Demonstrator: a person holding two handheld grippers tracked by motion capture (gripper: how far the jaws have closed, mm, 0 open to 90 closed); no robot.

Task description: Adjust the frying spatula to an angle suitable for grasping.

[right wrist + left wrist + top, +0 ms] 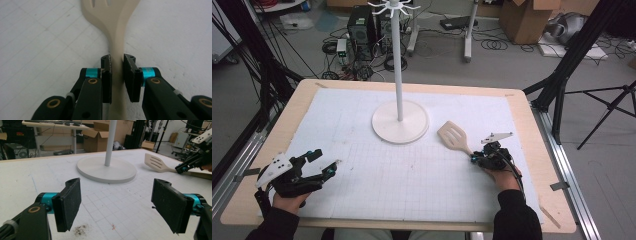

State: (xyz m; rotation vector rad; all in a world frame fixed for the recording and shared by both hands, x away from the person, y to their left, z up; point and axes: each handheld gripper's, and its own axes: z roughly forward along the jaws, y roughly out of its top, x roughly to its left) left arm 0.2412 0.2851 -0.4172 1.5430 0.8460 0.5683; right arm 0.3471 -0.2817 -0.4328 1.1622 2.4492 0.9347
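Note:
A cream slotted spatula (453, 136) lies on the white grid mat (412, 175), right of the stand's round base. My right gripper (475, 156) is shut on the spatula's handle (116, 60), with a black pad pressed against each side of it. The spatula's slotted head (155, 163) points away from that gripper, toward the stand. Over the mat's near left corner my left gripper (326, 164) stands open, low above the mat with nothing between its pads (71, 201).
A white stand with a tall pole (398, 55) and a round base (400, 122) stands at the middle back of the mat. The wooden table edge (542, 145) runs close behind the right hand. Cardboard boxes, cables and tripod legs lie on the floor beyond.

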